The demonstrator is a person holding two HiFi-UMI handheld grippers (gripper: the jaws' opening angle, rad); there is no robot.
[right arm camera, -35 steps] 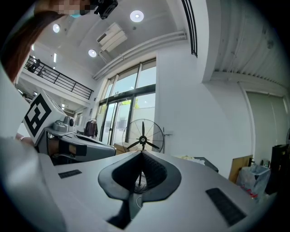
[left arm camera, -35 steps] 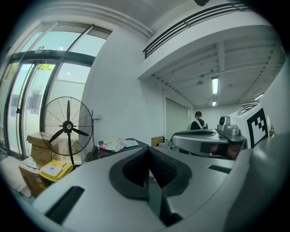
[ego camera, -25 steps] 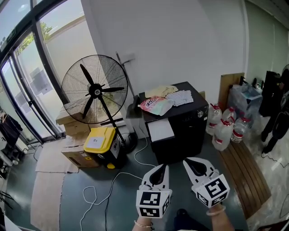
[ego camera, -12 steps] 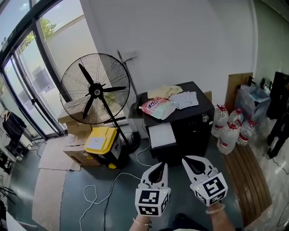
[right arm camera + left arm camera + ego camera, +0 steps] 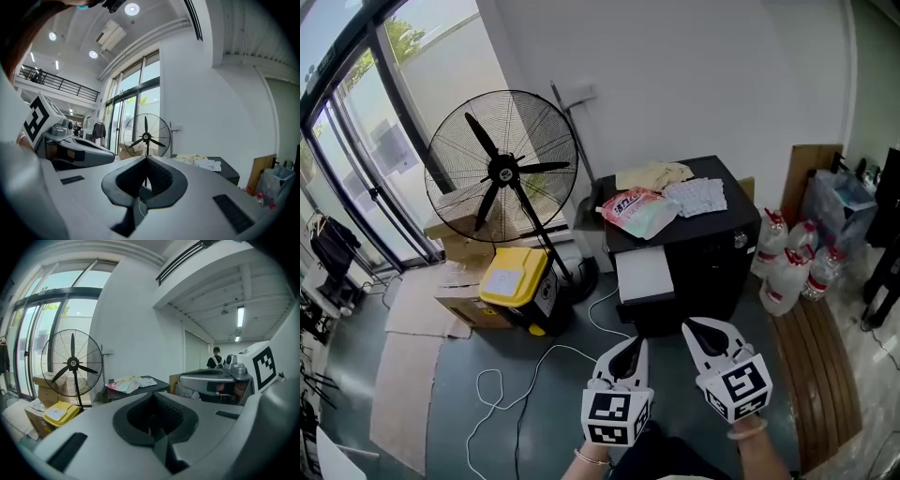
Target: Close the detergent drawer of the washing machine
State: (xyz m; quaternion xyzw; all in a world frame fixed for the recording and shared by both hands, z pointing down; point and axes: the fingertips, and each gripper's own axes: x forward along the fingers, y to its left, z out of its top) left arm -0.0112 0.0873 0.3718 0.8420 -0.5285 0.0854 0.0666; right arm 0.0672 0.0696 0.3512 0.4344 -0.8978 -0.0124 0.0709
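Task is being judged as not yet started: the white detergent drawer [image 5: 643,274] is being seen pulled out from the near face of the black washing machine [image 5: 712,277]. The left gripper [image 5: 633,352] and right gripper [image 5: 701,333] are being held nearer, well apart from it, each with jaws pressed together on nothing. Approach and push are being counted as outstanding.

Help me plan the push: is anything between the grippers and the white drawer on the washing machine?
Nothing visible. Only bare floor separates the left gripper and right gripper from the white drawer jutting from the washing machine's front; a white cable lies on the floor off to the left.
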